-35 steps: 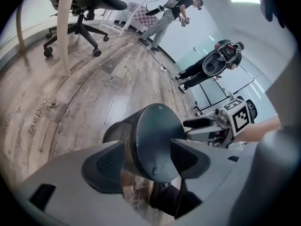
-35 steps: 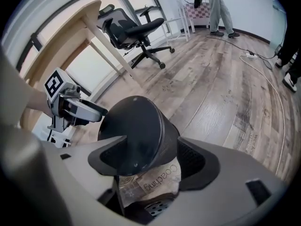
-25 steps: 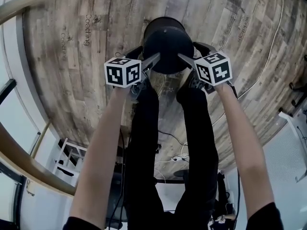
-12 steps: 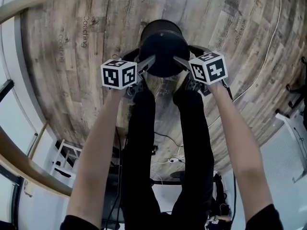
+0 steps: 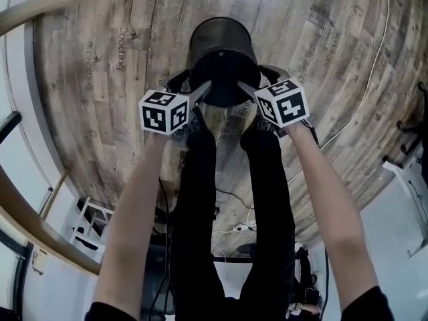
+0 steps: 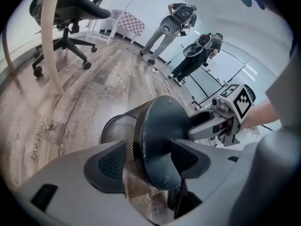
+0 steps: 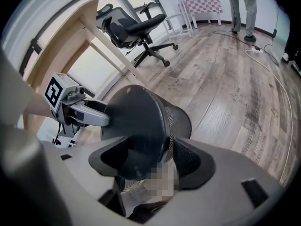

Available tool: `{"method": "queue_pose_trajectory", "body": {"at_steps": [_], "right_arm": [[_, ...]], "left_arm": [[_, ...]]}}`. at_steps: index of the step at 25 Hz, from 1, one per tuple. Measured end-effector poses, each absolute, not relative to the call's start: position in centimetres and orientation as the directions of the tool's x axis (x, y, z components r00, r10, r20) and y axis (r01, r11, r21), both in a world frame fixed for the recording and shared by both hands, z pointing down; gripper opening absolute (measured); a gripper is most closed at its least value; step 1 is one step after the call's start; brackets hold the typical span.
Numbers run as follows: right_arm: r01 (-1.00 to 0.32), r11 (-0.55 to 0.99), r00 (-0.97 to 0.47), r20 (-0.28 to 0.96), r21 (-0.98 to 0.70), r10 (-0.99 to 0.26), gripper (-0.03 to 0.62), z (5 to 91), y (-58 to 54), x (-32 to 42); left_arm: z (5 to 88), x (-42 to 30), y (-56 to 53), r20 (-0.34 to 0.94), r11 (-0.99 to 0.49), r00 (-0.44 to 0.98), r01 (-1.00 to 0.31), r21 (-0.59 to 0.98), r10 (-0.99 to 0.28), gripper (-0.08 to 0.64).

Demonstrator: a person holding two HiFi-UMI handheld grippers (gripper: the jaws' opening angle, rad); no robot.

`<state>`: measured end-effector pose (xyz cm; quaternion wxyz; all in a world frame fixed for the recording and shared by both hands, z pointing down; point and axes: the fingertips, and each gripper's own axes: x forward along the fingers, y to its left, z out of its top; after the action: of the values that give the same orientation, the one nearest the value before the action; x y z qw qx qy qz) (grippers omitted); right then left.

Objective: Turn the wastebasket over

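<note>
The black mesh wastebasket (image 5: 223, 52) hangs tilted between both grippers, with its solid round bottom (image 6: 157, 140) turned toward me and its mouth pointing away. My left gripper (image 5: 204, 89) grips the bottom rim from the left: one pad lies on the mesh wall and the other on the bottom disc. Its jaws have just been closing with that rim between them. My right gripper (image 5: 244, 87) clamps the opposite side of the rim (image 7: 141, 126) in the same way. The right gripper view shows the left gripper (image 7: 94, 114) across the basket. The left gripper view shows the right gripper (image 6: 202, 126).
Wooden plank floor all round. The holder's black-trousered legs (image 5: 200, 179) stand just under the basket. A white cable (image 5: 361, 92) runs along the floor at right. A black office chair (image 7: 136, 25) and a curved wooden beam (image 6: 51, 41) stand further off, and people (image 6: 169, 27) stand in the background.
The basket has tipped further, so more of its mesh wall shows above the bottom disc in the head view. Both grippers have shifted slightly with it.
</note>
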<state>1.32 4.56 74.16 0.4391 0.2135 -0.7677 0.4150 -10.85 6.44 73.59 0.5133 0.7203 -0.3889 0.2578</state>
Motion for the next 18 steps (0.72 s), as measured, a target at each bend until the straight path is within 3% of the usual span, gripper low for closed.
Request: {"method": "queue_pose_trajectory", "body": {"at_steps": [9,18], "right_arm": [[-0.709,0.606,-0.493,0.868,-0.361,-0.060,0.279,73.2,1.9,3.1],[-0.694,0.629,-0.483,0.875,-0.350,-0.046,0.252,73.5,3.5,3.9]], "left_arm": [[72.5,-9.5,3.4,0.782,-0.345,0.520,-0.844,0.410,-0.343,0.293],[73.2,-9.0,5.4,0.810,-0.366,0.503,-0.846,0.388,-0.302,0.284]]}}
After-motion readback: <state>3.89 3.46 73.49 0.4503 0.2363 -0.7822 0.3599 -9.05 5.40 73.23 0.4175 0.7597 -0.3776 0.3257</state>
